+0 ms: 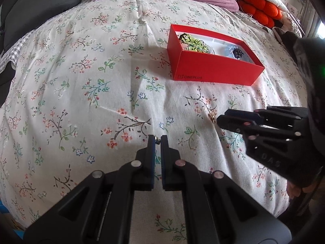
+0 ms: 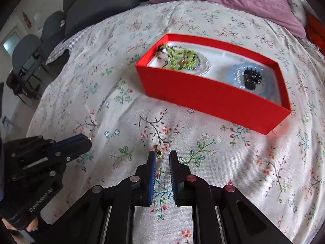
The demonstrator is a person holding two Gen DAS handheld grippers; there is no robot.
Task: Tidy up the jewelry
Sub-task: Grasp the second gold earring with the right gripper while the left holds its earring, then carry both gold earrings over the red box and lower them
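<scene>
I see the bed with its flowered cover, and the red box lies beyond both fingers, jewelry inside. My left gripper pinches a small earring stud. My right gripper stands narrowly apart; a gold earring lies at its left fingertip.

Red box: open, lidless, rectangular, lying flat on the floral bedspread, white-lined inside. At one end, a clear ribbed dish carries a tangle of green and dark beaded jewelry. At the other end, a pale blue scalloped dish carries a cluster of black beaded jewelry. Outside the box, a small gold earring lies on the bedspread, well apart from the box.
</scene>
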